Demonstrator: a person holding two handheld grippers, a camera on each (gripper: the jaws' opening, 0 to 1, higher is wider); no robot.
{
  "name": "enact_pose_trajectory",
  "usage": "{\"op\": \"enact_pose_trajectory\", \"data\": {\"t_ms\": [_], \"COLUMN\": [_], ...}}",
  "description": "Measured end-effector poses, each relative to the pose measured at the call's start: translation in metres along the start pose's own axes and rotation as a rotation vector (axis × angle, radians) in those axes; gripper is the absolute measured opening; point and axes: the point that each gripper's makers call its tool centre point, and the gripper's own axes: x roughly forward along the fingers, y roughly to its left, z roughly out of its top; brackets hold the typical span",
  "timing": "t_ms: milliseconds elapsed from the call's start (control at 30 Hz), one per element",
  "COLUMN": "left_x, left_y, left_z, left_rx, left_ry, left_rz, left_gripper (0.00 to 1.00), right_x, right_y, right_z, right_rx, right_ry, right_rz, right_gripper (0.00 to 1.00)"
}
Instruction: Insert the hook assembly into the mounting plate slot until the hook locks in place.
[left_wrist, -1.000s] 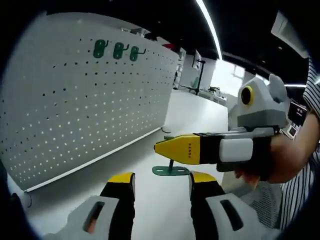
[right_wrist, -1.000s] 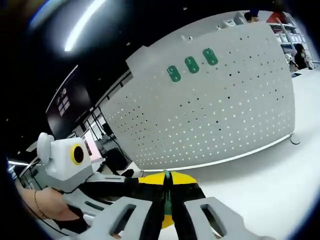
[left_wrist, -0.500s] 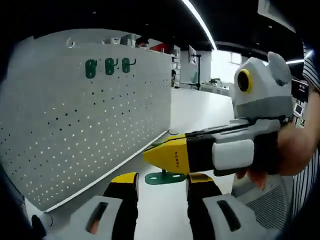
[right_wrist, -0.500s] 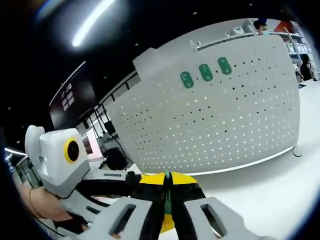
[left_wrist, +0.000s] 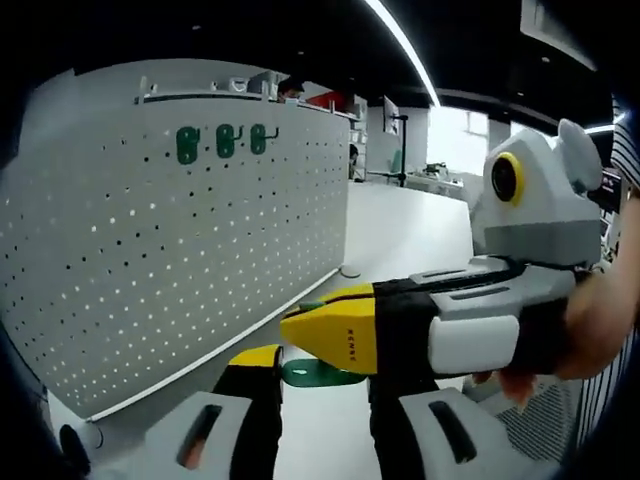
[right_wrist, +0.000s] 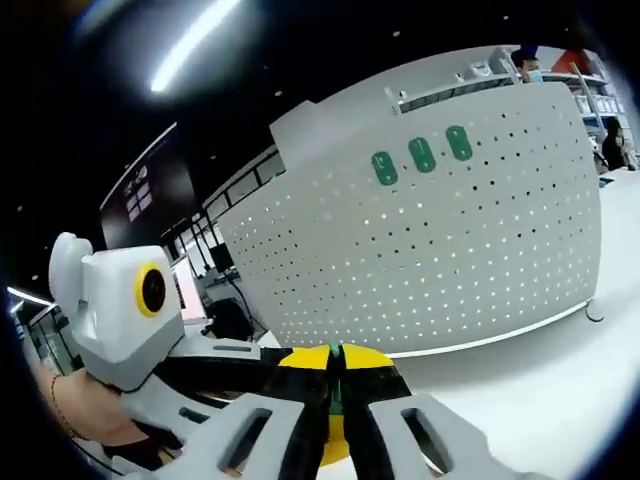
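Left gripper view: white tabletop (left_wrist: 400, 230) runs back along a standing white pegboard (left_wrist: 180, 260), its foot on the table. Three green hooks (left_wrist: 222, 142) hang in a row near the board's top edge. Ceiling is dark with one long light strip (left_wrist: 400, 45); bright workstations sit far back.

Your left gripper (left_wrist: 318, 395) has its yellow-tipped jaws a moderate gap apart, nothing between them. Your right gripper (left_wrist: 330, 335) crosses in from the right, held in your hand (left_wrist: 590, 320), jaws closed on a green hook (left_wrist: 320, 374) whose flat base plate hangs just beneath the yellow tips, above the table and well apart from the board.

Right gripper view: you get the board (right_wrist: 440, 250) face-on, the three mounted hooks (right_wrist: 421, 156) high on it, and windows (right_wrist: 215, 240) beyond its left edge. Right gripper (right_wrist: 335, 395) jaws press together on the hook's thin green edge (right_wrist: 336, 392). Your left gripper's body (right_wrist: 190, 370) comes in from the left, with your hand (right_wrist: 85, 420) under it.
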Motion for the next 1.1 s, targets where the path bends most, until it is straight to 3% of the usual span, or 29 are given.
{"op": "enact_pose_trajectory", "data": {"t_ms": [200, 300, 467, 600, 633, 733, 867, 967, 1100], "left_x": [0.001, 0.001, 0.003, 0.004, 0.004, 0.004, 0.003, 0.0, -0.002], "left_y": [0.001, 0.001, 0.001, 0.001, 0.001, 0.002, 0.003, 0.003, -0.003], "left_z": [-0.004, -0.009, -0.03, -0.042, -0.044, -0.056, -0.078, -0.092, -0.1], "left_rx": [0.03, 0.037, 0.033, 0.023, 0.02, 0.007, 0.038, 0.099, 0.178], "left_ry": [0.012, 0.025, 0.08, 0.102, 0.106, 0.124, 0.165, 0.196, 0.216], "left_rz": [0.0, -0.014, -0.048, -0.057, -0.056, -0.056, -0.044, -0.044, -0.073], "left_gripper": [0.32, 0.32, 0.32, 0.32, 0.32, 0.31, 0.31, 0.31, 0.31], "right_x": [0.001, 0.002, 0.005, 0.004, 0.004, 0.001, -0.003, -0.013, -0.021], "right_y": [-0.001, -0.001, -0.001, -0.001, -0.001, -0.002, -0.003, 0.008, 0.01], "right_z": [-0.005, -0.013, -0.034, -0.04, -0.04, -0.054, -0.057, -0.071, -0.092], "right_rx": [0.007, 0.039, 0.076, 0.083, 0.076, 0.046, 0.03, 0.038, -0.022], "right_ry": [0.025, 0.074, 0.186, 0.227, 0.228, 0.323, 0.363, 0.5, 0.639], "right_rz": [0.009, 0.026, 0.066, 0.088, 0.09, 0.103, 0.134, 0.231, 0.269], "right_gripper": [0.0, 0.0, 0.01, 0.04, 0.05, 0.08, 0.09, 0.11, 0.11]}}
